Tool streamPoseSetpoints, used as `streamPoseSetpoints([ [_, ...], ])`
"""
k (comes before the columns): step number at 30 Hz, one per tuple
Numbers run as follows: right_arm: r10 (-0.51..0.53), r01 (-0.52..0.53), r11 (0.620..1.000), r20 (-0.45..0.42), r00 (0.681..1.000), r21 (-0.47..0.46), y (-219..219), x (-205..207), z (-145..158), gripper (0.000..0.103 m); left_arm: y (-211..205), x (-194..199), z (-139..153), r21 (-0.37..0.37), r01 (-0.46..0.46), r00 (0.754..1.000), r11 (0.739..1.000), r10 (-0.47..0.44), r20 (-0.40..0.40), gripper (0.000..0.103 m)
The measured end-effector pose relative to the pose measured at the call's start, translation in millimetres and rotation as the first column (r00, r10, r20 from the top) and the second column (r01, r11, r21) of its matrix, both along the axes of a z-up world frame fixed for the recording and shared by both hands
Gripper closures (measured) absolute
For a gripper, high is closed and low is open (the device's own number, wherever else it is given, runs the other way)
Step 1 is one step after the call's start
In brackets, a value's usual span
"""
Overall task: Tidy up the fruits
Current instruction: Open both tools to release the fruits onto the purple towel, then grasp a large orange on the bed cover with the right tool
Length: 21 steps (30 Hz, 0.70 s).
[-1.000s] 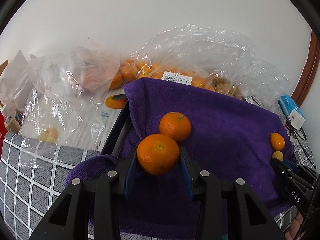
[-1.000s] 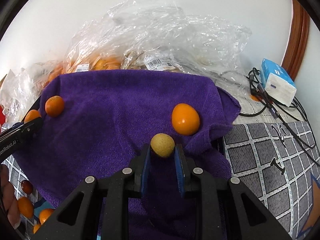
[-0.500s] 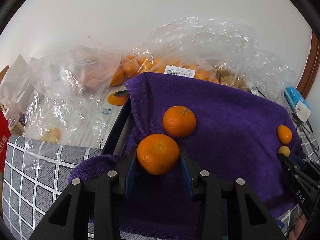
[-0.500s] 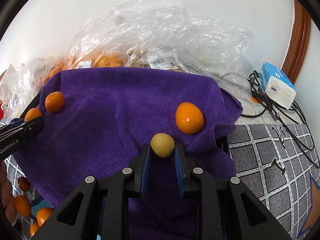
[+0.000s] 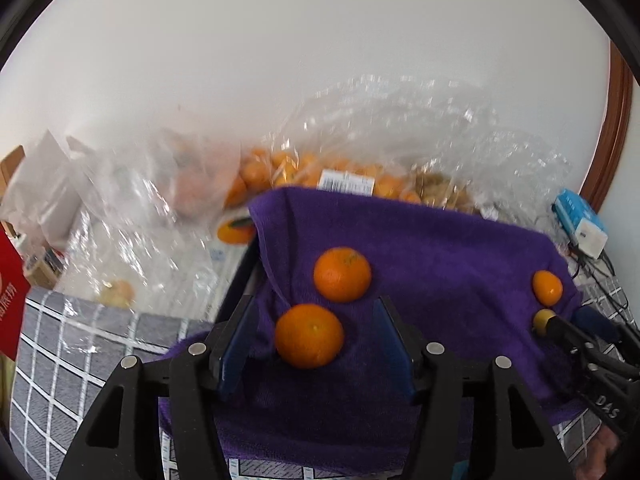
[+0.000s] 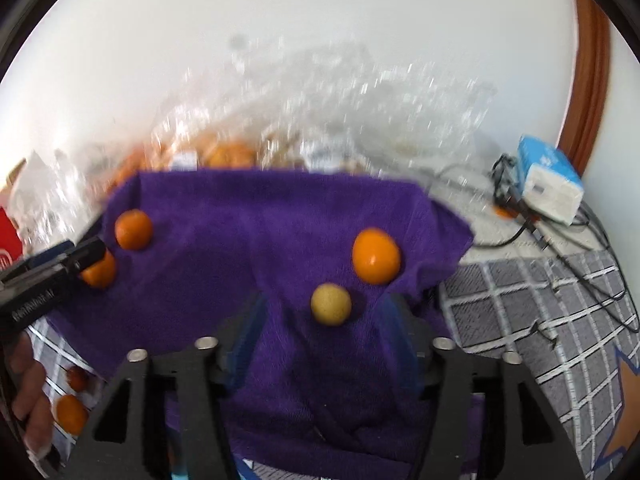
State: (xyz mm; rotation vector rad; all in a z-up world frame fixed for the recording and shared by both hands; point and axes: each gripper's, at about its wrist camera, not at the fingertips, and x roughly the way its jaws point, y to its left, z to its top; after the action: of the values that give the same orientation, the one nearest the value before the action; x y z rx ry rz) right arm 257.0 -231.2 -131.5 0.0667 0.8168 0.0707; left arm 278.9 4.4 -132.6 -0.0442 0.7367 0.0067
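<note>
A purple towel [image 5: 440,248] [image 6: 224,240] carries the fruit. My left gripper [image 5: 316,316] is opening; a mandarin [image 5: 309,336] [image 6: 98,270] rests on the towel between its jaws, and neither pad touches it. A second mandarin [image 5: 342,274] [image 6: 133,229] lies just beyond. My right gripper [image 6: 326,308] is opening too; a small yellow-tan round fruit [image 6: 331,304] [image 5: 541,319] sits loose on the towel between its spread jaws. A smooth orange fruit [image 6: 375,255] [image 5: 547,288] lies beside it to the right.
Clear plastic bags of oranges [image 5: 304,168] and crumpled wrap [image 6: 340,112] pile up behind the towel against a white wall. A blue-white tissue pack [image 6: 550,186] and black cables [image 6: 560,240] lie right. A grey checked cloth [image 5: 80,340] covers the table. More fruit [image 6: 70,414] lies lower left.
Both grippers have spread their jaws and let go: the mandarin and the small yellow-tan fruit now rest on the towel. The right gripper has pulled back and up a little.
</note>
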Motion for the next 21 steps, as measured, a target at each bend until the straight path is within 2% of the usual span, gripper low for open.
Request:
streamPoseSetpoints([
  [3, -0.01, 0.011, 1.0, 0.054, 0.999, -0.022, 0, -6, 16, 0.038, 3, -7, 13, -0.024, -0.02, 0.999, 1.0, 0.021, 0.044, 0.046],
  [6, -0.018, 0.02, 0.999, 0.044, 0.999, -0.039, 1, -13, 28, 0.038, 6, -16, 26, -0.045, -0.041, 0.995, 0.998, 0.046, 0.093, 0.046],
  [11, -0.011, 0.017, 0.996, 0.066, 0.998, -0.089, 4, -45, 44, 0.038, 11, -29, 49, -0.099, -0.019, 0.991, 0.995, 0.032, 0.133, 0.046],
  [14, 0.002, 0.004, 0.994, 0.053, 0.999, -0.106, 7, -66, 48, 0.038, 18, -40, 57, -0.121, -0.028, 0.992, 0.992, 0.042, 0.115, 0.046],
  [15, 0.014, -0.01, 0.995, 0.04, 0.999, -0.102, 9, -72, 48, 0.038, 22, -46, 58, -0.155, -0.009, 0.996, 0.988, 0.024, 0.091, 0.046],
  [17, 0.041, -0.038, 0.995, 0.03, 0.999, -0.091, 13, -85, 46, 0.038, 26, -53, 55, -0.164, 0.015, 0.999, 0.986, -0.007, 0.051, 0.046],
  [21, 0.08, -0.08, 0.995, 0.002, 0.997, -0.052, 24, -101, 34, 0.038, 33, -80, 41, -0.071, 0.029, 0.999, 0.997, -0.028, 0.022, 0.046],
])
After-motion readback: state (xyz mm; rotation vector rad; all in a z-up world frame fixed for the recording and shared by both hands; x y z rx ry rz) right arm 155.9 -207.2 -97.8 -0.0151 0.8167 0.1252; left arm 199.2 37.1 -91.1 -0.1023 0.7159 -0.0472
